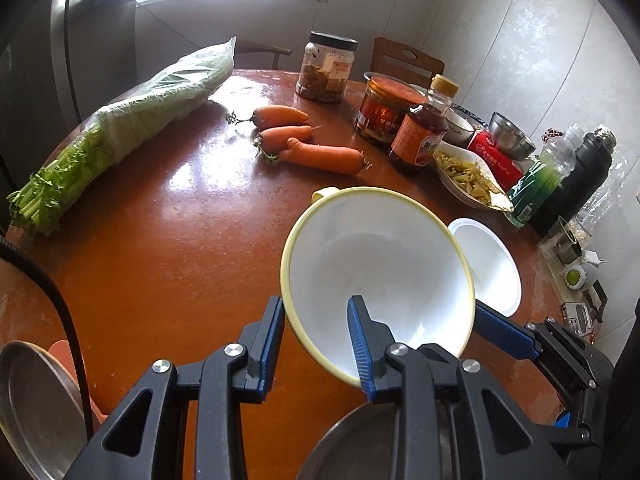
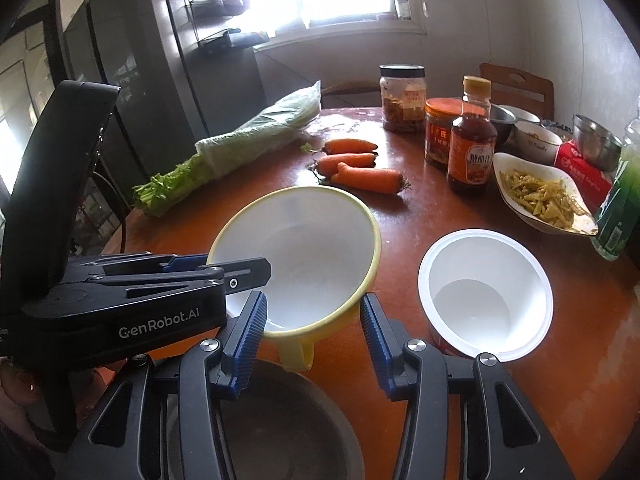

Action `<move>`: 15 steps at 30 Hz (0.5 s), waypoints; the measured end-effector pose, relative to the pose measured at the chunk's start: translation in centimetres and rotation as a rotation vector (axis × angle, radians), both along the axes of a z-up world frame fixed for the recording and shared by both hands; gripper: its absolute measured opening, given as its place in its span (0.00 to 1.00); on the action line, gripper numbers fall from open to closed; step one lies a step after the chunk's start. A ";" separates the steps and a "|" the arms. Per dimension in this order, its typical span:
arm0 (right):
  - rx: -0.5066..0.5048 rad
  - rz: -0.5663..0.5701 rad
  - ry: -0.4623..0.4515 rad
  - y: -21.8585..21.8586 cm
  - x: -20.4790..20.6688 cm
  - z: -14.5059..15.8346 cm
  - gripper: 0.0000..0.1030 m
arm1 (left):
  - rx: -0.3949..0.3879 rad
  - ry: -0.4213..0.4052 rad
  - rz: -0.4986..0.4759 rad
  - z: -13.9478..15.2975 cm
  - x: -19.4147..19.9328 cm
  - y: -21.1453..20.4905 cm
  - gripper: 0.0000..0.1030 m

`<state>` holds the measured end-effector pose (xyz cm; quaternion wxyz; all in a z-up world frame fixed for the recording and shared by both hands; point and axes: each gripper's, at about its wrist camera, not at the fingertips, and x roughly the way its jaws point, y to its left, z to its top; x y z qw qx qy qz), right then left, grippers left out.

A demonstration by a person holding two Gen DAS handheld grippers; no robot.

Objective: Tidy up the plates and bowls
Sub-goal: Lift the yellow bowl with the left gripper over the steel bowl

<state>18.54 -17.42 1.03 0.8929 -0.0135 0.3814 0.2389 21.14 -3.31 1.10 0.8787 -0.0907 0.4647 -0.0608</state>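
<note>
Currently the yellow-rimmed bowl (image 1: pixel 376 280) is held tilted at centre frame, its rim pinched by the left tongs (image 1: pixel 316 344); the right tongs (image 2: pixel 314 328) are spread wide around its handle. Nesting seems intended: the white bowl (image 2: pixel 486 292) sits lower right, near the surface (image 1: pixel 160 240) edge, with bare wood at left.

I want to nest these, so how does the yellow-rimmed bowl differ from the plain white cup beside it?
The yellow-rimmed bowl has a yellow outside and handle; the white cup has a red lower outside. The bowl is wider, and tilted in the left gripper, while the cup stands upright on the table. Both are white inside and empty.
</note>
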 end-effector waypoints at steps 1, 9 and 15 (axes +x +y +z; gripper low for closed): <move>-0.001 0.001 -0.003 0.0 -0.2 0.1 0.49 | 0.002 -0.003 0.000 0.1 -0.2 0.0 0.32; -0.001 0.006 -0.034 0.0 -2.4 1.2 0.49 | 0.013 -0.034 -0.003 1.4 -2.2 -0.3 0.32; -0.002 0.006 -0.056 -0.2 -4.2 1.9 0.49 | 0.018 -0.057 -0.010 2.2 -4.0 -0.5 0.32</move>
